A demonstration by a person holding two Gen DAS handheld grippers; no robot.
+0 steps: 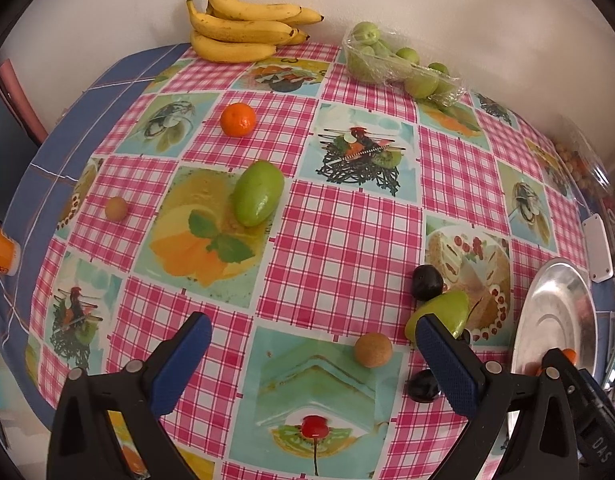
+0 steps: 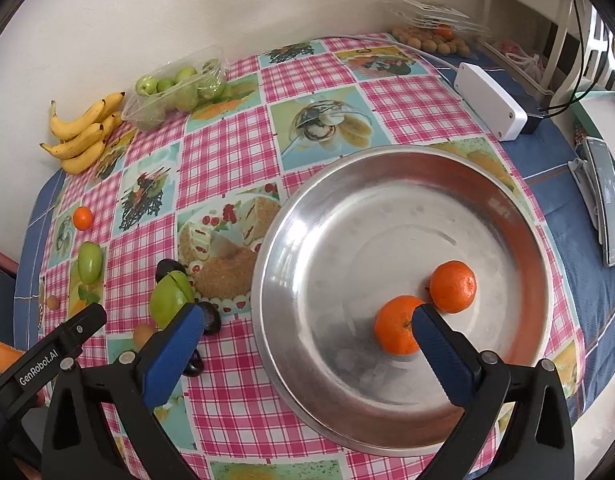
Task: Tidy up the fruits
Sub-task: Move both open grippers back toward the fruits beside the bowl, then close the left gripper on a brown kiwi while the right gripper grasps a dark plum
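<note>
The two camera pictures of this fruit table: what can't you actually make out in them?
- Left wrist view: the metal bowl is cut off by the frame edge and the right hand-held gripper.
- Left wrist view: a dark fruit sits partly behind a blue finger.
- Right wrist view: small brown fruits at the far edge are too small to identify.

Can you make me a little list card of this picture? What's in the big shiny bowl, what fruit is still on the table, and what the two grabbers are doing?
In the metal bowl: two tangerines
On the tablecloth: one tangerine, bananas, green fruits, dark plums, small brown fruits
Left gripper: open, empty
Right gripper: open, over the bowl, holding nothing
</note>
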